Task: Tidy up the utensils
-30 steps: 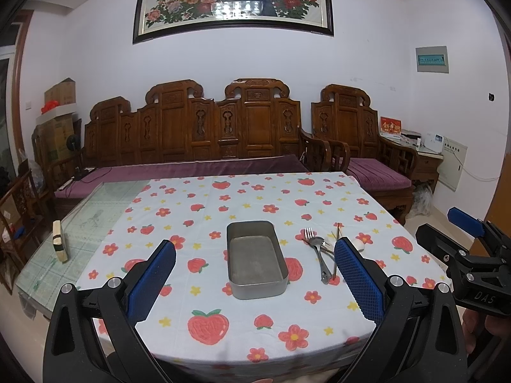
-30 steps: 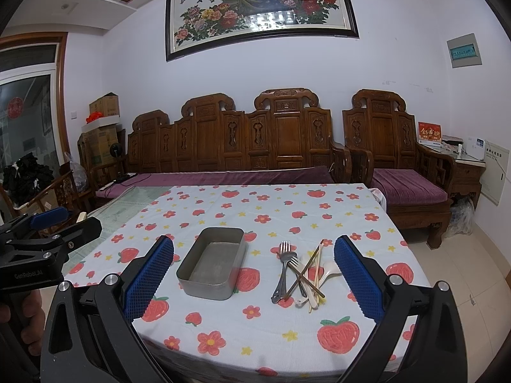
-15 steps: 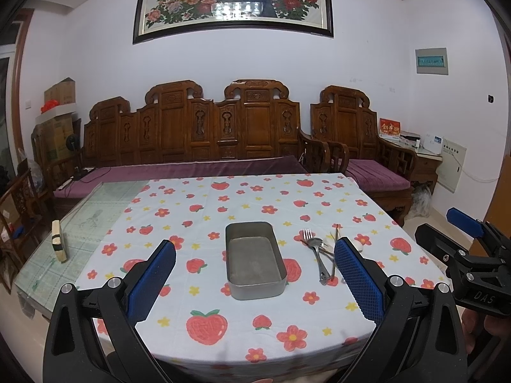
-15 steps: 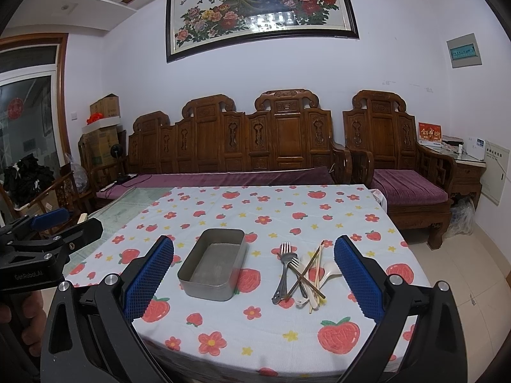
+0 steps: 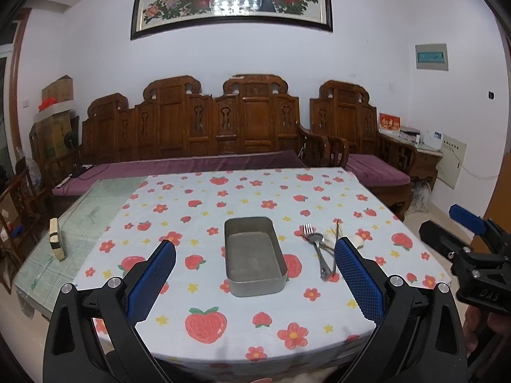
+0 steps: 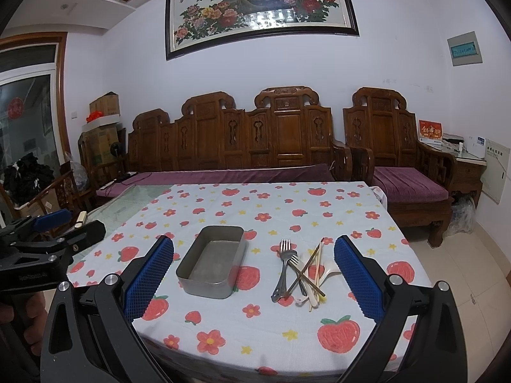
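Currently Catalogued: Tin, Utensil Pile and Two Spread Grippers

Item one: a rectangular metal tin [image 6: 212,261] is sitting open and hollow near the middle of the strawberry-print tablecloth [image 6: 271,335]. Item two: the utensil pile [image 6: 300,271] is lying just beside the tin on its right, apart from it; forks [image 6: 284,265], wooden chopsticks [image 6: 308,269] and white spoons [image 6: 325,271] are crossing one another. Bare cloth is running around both on every side, and the near table edge is curving below the grippers.

Writing: the right gripper's body, seen from the left wrist view, is showing lettering that seems to read "DAS"; the print on the other body is too blurred to read.

Item three: the left gripper [image 5: 255,277] is hovering short of the tin, jaws released wide, blue pads [image 5: 151,282] bracketing it. Item four: the right gripper [image 6: 254,276] is hovering likewise, jaws spread, grasping nothing, tin and pile framed between its pads [image 6: 357,279].
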A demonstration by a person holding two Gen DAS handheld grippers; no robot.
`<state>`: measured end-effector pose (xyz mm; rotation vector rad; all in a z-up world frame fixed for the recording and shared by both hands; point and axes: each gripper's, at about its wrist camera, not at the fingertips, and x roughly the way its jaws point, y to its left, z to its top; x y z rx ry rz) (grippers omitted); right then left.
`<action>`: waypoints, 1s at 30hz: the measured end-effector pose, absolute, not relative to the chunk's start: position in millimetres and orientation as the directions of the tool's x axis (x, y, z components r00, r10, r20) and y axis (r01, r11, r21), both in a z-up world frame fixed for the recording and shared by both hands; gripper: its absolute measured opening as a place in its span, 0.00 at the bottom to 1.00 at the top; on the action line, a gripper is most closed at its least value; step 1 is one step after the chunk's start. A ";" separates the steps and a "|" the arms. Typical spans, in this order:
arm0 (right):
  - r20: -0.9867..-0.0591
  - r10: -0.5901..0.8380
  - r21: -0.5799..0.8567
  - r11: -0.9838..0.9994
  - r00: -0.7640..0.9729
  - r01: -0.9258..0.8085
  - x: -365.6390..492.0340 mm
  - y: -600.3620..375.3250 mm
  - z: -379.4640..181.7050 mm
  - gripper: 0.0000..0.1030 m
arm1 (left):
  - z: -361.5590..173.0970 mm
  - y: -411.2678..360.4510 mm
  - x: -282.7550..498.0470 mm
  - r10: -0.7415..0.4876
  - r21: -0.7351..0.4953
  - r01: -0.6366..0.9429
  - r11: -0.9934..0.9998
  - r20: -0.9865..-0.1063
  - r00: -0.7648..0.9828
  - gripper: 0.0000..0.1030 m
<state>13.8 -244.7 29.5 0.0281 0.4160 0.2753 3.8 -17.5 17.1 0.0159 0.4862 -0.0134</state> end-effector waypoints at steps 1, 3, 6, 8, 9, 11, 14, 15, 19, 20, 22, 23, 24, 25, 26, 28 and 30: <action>-0.399 0.266 0.082 0.964 0.878 -0.255 16.2 -244.5 30.2 0.98 | 15.4 -18.0 6.4 -0.009 0.013 0.018 1.000 -0.475 0.880 0.93; -0.404 0.265 0.085 0.964 0.876 -0.252 16.1 -241.3 31.2 0.98 | 7.2 -14.9 11.6 -0.013 0.014 0.023 1.000 -0.491 0.871 0.93; -0.409 0.265 0.087 0.964 0.873 -0.252 22.2 -242.7 25.0 0.98 | -4.7 -12.6 18.7 -0.019 0.008 0.027 1.000 -0.511 0.859 0.93; -0.409 0.272 0.086 0.962 0.871 -0.260 27.8 -246.4 17.6 0.98 | -9.5 -11.4 22.5 -0.024 0.002 0.029 1.000 -0.518 0.855 0.93; -0.411 0.271 0.082 0.962 0.870 -0.260 32.6 -247.5 13.5 0.98 | -11.7 -11.2 25.2 -0.026 0.000 0.030 1.000 -0.524 0.851 0.93; -0.419 0.274 0.079 0.961 0.866 -0.265 38.6 -248.2 8.4 0.98 | -17.1 -10.3 29.8 -0.028 0.000 0.033 0.999 -0.532 0.846 0.93; -0.436 0.283 0.078 0.958 0.854 -0.278 50.6 -248.6 -1.5 0.96 | -24.6 -10.0 38.1 -0.030 0.004 0.038 0.999 -0.546 0.837 0.93; -0.442 0.291 0.079 0.955 0.849 -0.286 54.9 -249.4 -4.9 0.94 | -27.7 -10.7 41.6 -0.030 0.006 0.040 0.999 -0.552 0.833 0.93; -0.466 0.307 0.088 0.949 0.830 -0.302 76.8 -251.8 -19.6 0.90 | -35.1 -12.2 55.9 -0.050 0.001 0.062 0.998 -0.568 0.821 0.93; -0.470 0.308 0.090 0.949 0.827 -0.302 81.5 -252.7 -21.8 0.87 | -36.1 -12.6 58.9 -0.054 0.002 0.067 0.998 -0.570 0.820 0.93; -0.477 0.306 0.096 0.950 0.824 -0.297 95.2 -256.5 -26.6 0.80 | -39.3 -15.0 68.1 -0.061 0.008 0.080 0.997 -0.573 0.817 0.93; -0.476 0.307 0.100 0.950 0.824 -0.296 100.4 -259.1 -27.8 0.79 | -40.2 -15.4 71.4 -0.064 0.010 0.085 0.996 -0.574 0.816 0.93; -0.475 0.309 0.106 0.950 0.824 -0.295 108.0 -262.4 -28.9 0.76 | -42.1 -16.3 76.3 -0.069 0.011 0.092 0.996 -0.574 0.816 0.93; -0.475 0.308 0.109 0.950 0.824 -0.292 113.0 -265.6 -29.5 0.74 | -44.3 -17.0 81.6 -0.074 0.011 0.098 0.995 -0.576 0.814 0.93; -0.475 0.306 0.111 0.951 0.825 -0.290 119.6 -268.8 -30.1 0.73 | -45.6 -17.6 84.8 -0.077 0.011 0.103 0.995 -0.580 0.811 0.93; -0.475 0.298 0.110 0.954 0.828 -0.280 131.0 -275.1 -31.7 0.69 | -50.2 -18.9 96.2 -0.091 0.005 0.117 0.993 -0.592 0.801 0.93; -0.476 0.294 0.113 0.955 0.829 -0.274 144.4 -282.3 -34.8 0.66 | -55.4 -20.0 107.8 -0.104 -0.004 0.128 0.992 -0.603 0.791 0.93</action>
